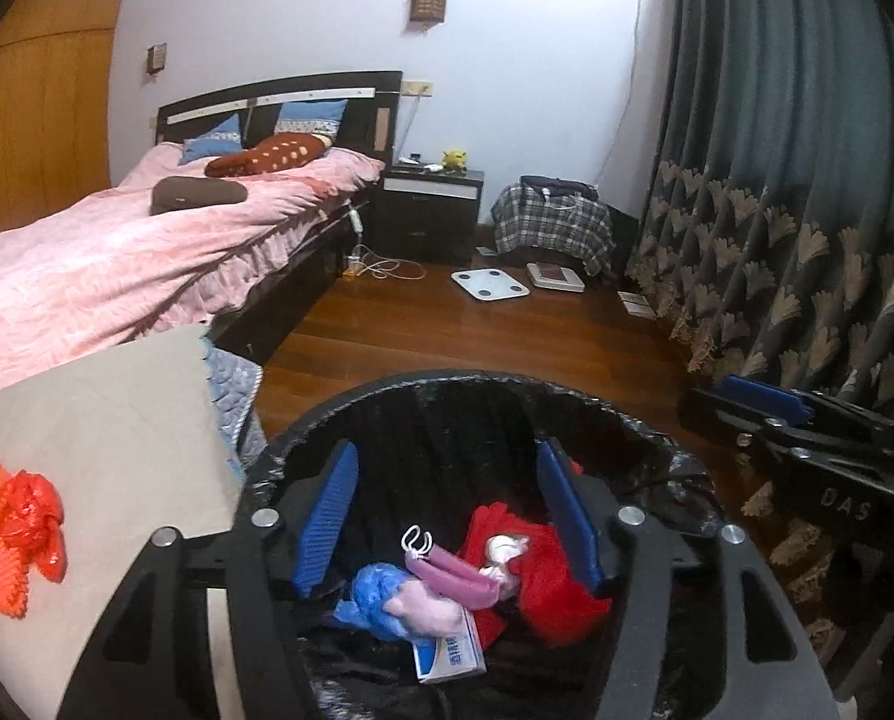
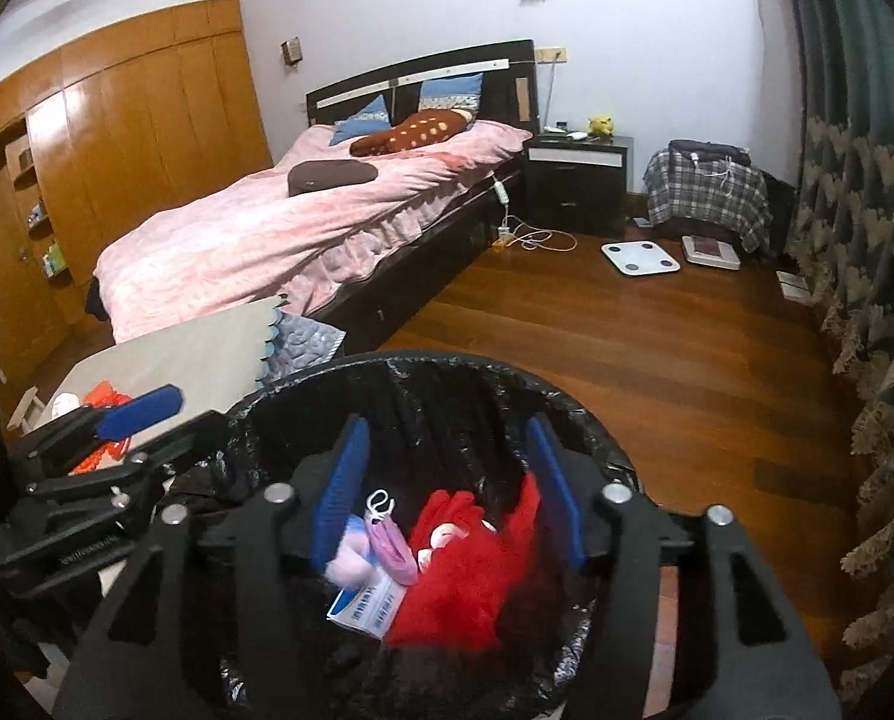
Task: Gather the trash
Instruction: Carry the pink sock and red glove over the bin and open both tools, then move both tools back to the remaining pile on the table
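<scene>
A round bin lined with a black bag (image 1: pixel 483 381) (image 2: pixel 423 363) stands on the floor below both grippers. Inside lie red trash (image 1: pixel 543 576) (image 2: pixel 471 570), a blue bag (image 1: pixel 375 594), pink pieces (image 1: pixel 441 570) (image 2: pixel 387 546) and a white-blue box (image 1: pixel 453 654) (image 2: pixel 363 606). My left gripper (image 1: pixel 447 516) is open and empty over the bin. My right gripper (image 2: pixel 447 486) is open and empty over the bin too. Red-orange plastic trash (image 1: pixel 21 522) (image 2: pixel 105 396) lies on the beige table (image 1: pixel 117 420) left of the bin.
A bed with a pink cover (image 2: pixel 279 222) stands behind the table. A nightstand (image 2: pixel 576 180), two scales (image 2: pixel 642 258) and a covered bundle (image 2: pixel 708 192) are on the wooden floor. A curtain (image 1: pixel 795 180) hangs on the right.
</scene>
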Action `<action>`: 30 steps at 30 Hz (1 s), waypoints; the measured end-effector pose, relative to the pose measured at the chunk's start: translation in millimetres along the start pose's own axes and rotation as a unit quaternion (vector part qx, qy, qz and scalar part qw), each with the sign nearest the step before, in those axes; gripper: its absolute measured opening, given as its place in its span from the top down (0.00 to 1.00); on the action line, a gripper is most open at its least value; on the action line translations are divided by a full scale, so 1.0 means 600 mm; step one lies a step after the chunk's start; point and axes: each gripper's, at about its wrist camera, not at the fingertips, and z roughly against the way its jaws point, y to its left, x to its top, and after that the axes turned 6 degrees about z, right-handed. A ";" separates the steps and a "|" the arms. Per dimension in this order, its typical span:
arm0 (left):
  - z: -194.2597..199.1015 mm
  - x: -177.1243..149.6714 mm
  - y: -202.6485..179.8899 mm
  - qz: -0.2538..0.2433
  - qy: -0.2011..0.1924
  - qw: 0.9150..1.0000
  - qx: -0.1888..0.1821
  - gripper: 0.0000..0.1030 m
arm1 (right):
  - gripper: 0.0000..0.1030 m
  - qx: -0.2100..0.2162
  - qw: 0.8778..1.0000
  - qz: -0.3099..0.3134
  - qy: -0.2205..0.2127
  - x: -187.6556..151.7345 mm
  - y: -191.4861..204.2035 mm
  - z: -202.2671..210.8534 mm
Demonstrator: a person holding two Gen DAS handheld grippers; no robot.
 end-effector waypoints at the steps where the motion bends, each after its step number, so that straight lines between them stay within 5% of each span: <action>1: 0.003 0.000 0.005 0.003 -0.002 1.000 0.003 0.38 | 0.31 -0.007 1.000 -0.003 -0.004 -0.001 -0.001 0.004; 4: 0.024 0.001 0.032 0.016 -0.018 0.999 0.030 0.27 | 0.08 -0.025 1.000 -0.005 -0.017 -0.003 0.002 0.013; 12: 0.092 -0.005 0.103 0.038 -0.047 0.994 0.095 0.07 | 0.05 -0.018 1.000 -0.003 -0.021 -0.006 0.026 0.028; 23: 0.177 -0.044 0.197 0.063 -0.059 0.983 0.162 0.06 | 0.05 0.037 0.999 0.021 -0.017 0.007 0.152 0.002; 30: 0.227 -0.058 0.282 0.085 -0.077 0.968 0.223 0.06 | 0.05 0.083 0.995 0.056 -0.021 0.038 0.267 -0.046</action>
